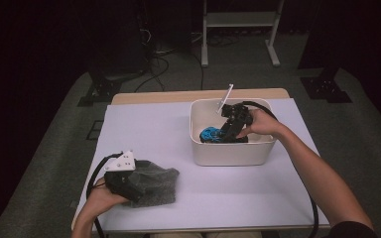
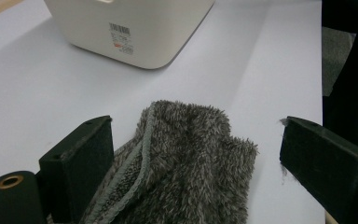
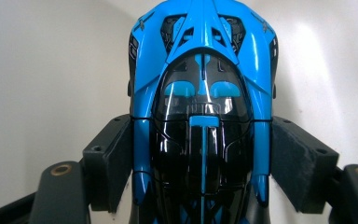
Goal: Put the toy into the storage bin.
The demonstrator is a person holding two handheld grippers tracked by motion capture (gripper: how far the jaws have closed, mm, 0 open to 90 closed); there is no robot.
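Between the right gripper's (image 3: 200,163) two black jaws, low centre of the right gripper view, sits a glossy blue-and-black plastic toy car (image 3: 200,107). Both felt pads press flat on its flanks, jaws set wide around the body: a firm hold on the car. High view puts this gripper (image 1: 223,136) right of centre, tipped down inside a cream rounded plastic tub (image 1: 228,156), the car (image 1: 211,134) low against the tub's floor.

Left gripper (image 2: 196,163): jaws standing well apart, gripping nothing. A grey fuzzy cloth (image 2: 186,158) lies between them, touching the left pad, clear of the right one. High view has it at lower left, gripper (image 1: 124,181) resting on the cloth (image 1: 154,186), on the pale lilac table sheet (image 1: 144,129).

Risks, as I judge them:
- Car shell is slick and tapered; pads could slide toward the nose during a lift and drop it back.
- Tub wall stands close; a tilted withdrawal could catch the rim and drag the light tub.
- Cloth is loose; fuzz may snag the left pad.

Count: one car, one tub, one cloth, two grippers.
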